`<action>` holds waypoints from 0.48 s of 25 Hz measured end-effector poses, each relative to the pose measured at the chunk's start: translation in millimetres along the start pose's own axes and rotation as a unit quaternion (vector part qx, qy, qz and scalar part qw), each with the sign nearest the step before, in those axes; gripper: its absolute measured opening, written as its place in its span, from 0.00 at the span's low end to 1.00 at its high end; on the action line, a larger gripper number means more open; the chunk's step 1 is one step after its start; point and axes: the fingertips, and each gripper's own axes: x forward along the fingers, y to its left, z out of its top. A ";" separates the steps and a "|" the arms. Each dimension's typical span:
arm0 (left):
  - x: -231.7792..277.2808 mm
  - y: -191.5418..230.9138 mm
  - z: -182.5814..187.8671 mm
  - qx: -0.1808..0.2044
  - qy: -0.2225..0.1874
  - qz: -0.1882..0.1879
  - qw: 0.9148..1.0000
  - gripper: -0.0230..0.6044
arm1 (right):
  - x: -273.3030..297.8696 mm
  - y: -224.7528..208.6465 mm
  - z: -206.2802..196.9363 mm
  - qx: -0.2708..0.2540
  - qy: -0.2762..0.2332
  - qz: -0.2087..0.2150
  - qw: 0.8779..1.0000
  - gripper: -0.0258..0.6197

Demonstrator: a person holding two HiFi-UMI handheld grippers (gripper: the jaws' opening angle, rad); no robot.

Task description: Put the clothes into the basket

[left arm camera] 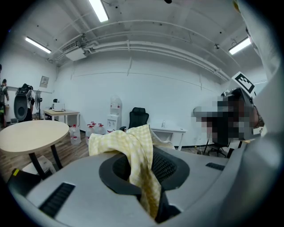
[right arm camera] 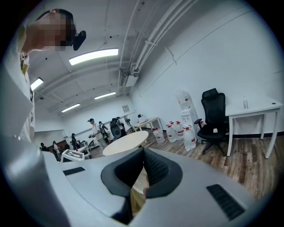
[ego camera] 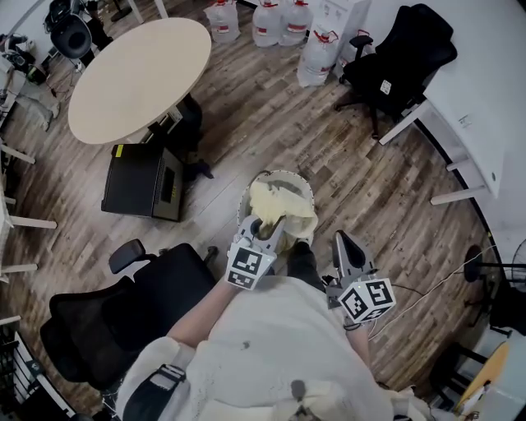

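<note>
A pale yellow checked cloth (ego camera: 283,207) hangs from my left gripper (ego camera: 274,225), directly over a light round basket (ego camera: 279,175) on the wooden floor. More of the yellow fabric lies bunched in the basket. In the left gripper view the cloth (left arm camera: 133,146) drapes over and runs down between the black pads of the left gripper (left arm camera: 142,166), which is shut on it. My right gripper (ego camera: 340,240) hangs to the right of the basket and apart from it. In the right gripper view the right gripper (right arm camera: 143,153) has its jaws together, with nothing between them.
A black office chair (ego camera: 123,316) stands close at the lower left, and a black box (ego camera: 144,181) lies on the floor left of the basket. Beyond are a round beige table (ego camera: 140,74), water jugs (ego camera: 279,20), another black chair (ego camera: 403,57) and a white desk (ego camera: 485,107).
</note>
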 end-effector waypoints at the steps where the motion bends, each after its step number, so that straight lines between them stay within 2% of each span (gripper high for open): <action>1: 2.6 -0.5 -3.7 -0.001 0.005 0.000 1.000 0.18 | -0.7 -2.2 -0.2 0.001 0.001 -0.002 1.000 0.05; 12: 51.8 -10.3 -41.0 -0.011 0.058 -0.012 0.998 0.18 | -5.7 -39.3 2.7 0.015 0.004 -0.022 1.000 0.05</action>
